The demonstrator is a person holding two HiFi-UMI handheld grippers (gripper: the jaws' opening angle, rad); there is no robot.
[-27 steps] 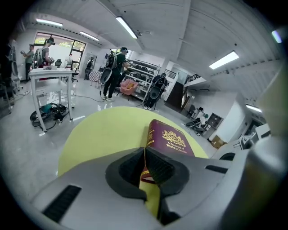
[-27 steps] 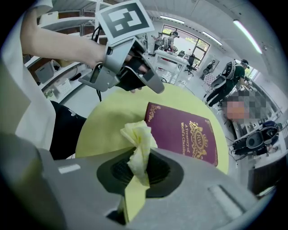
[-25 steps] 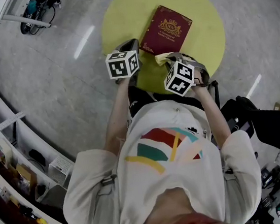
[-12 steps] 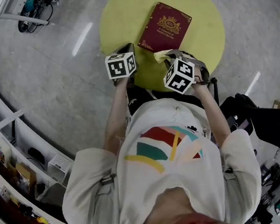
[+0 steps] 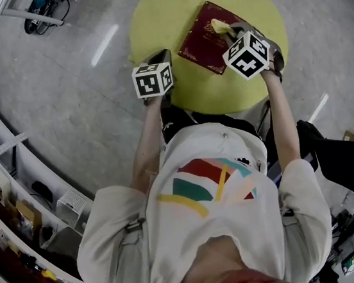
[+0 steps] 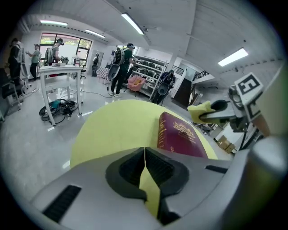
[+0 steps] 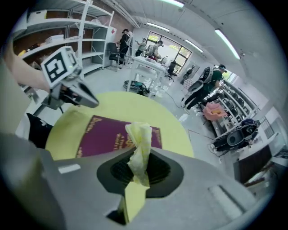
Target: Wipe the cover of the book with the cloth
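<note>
Yellow cloth point(image 7: 138, 143) pinched in right claw point(image 7: 139, 165), over maroon book point(image 7: 101, 134); left claw point(image 6: 145, 157) closed tight, empty.

Tally:
- One book point(image 5: 205, 37), maroon cover.
- One cloth point(image 5: 220, 26), yellow.
- One round table point(image 5: 167, 16), yellow.
- Two grippers: left gripper point(image 5: 162, 58) and right gripper point(image 5: 232, 31).
- Two marker cubes, one per gripper: left cube point(image 5: 153, 80) and right cube point(image 5: 246, 54).
- One white table point(image 6: 58, 69) in the background.
- Several people point(image 6: 128, 58) standing beyond, at least four. Exact number not readable at that size.
</note>
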